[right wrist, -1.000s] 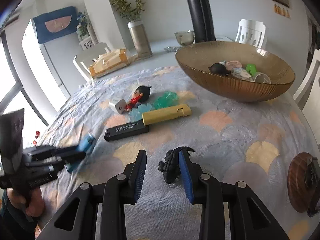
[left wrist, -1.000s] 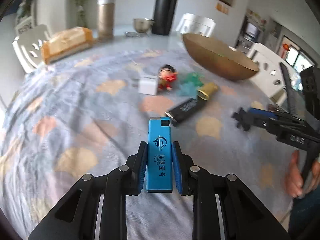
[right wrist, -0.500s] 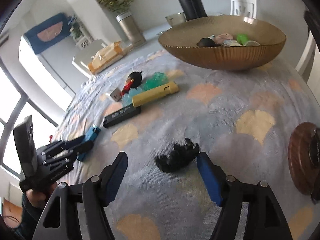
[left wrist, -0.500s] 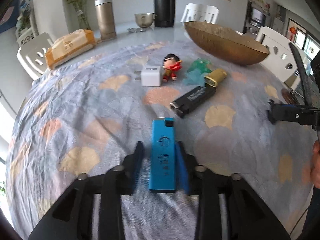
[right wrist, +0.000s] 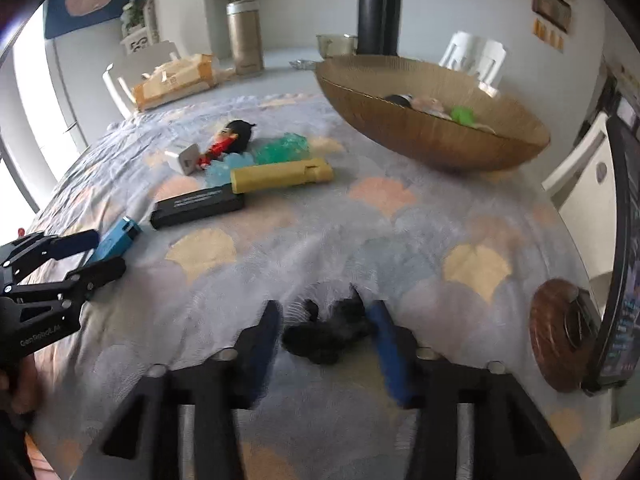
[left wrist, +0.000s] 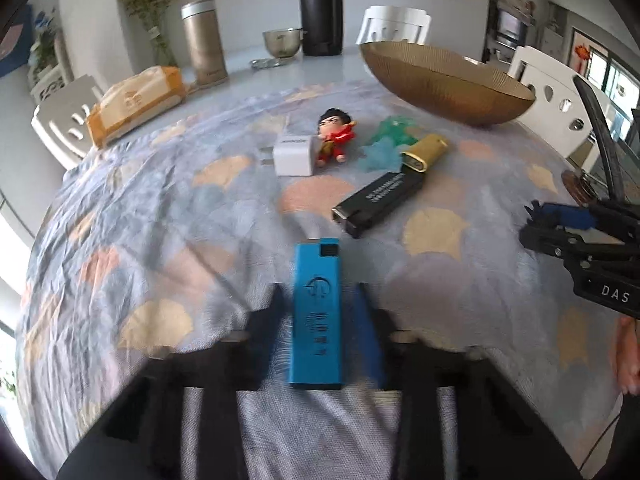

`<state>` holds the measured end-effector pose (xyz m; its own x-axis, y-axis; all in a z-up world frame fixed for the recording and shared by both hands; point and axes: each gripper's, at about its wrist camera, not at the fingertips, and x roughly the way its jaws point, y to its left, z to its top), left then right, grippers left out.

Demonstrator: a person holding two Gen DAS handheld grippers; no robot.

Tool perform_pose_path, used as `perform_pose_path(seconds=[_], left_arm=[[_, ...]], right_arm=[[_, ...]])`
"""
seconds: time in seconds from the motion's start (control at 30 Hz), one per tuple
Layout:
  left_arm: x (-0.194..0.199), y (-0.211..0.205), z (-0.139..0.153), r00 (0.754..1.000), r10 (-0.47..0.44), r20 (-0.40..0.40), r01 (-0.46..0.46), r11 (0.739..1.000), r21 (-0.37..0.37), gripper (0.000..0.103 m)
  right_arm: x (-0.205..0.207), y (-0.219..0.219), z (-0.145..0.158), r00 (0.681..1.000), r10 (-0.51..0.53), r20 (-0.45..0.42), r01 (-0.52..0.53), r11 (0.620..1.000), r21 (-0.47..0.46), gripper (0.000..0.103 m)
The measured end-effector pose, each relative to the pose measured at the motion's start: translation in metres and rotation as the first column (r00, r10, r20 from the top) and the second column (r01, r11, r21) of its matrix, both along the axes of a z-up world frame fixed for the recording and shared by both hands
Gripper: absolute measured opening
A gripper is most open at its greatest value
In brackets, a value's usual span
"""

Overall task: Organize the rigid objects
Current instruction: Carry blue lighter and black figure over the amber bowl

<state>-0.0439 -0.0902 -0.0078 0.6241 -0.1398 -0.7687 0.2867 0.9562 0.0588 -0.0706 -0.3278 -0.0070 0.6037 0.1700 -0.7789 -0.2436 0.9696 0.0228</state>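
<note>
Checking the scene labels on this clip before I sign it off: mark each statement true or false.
1. The yellow lighter lies inside the brown bowl. False: it lies on the tablecloth, outside the bowl.
2. The brown bowl already holds several small items. True.
3. The white charger lies right beside the red-clad figurine. True.
4. The black lighter stands upright. False: it lies flat on the tablecloth, one end at the yellow lighter.
</note>
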Motion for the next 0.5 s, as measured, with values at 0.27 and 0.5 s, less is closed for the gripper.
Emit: perform_pose_path(seconds=[0.27,0.5], left_arm=[[-0.009,0.006,0.010,0.998,0.019,0.058,-0.017,0.999,-0.045,0.021],[-0.005,-0.010,0.065,0.988,-0.043,0.147,0.059,0.992,-0.110,0.021]], right_arm=[[-0.017,-0.015,0.021,0.991,0.009,0.137,-0.023,0.994,0.107,0.043],[-0.016,-0.035,0.044,0.991,-0.022,0.129,-0.010,0.970,0.244,0.043]])
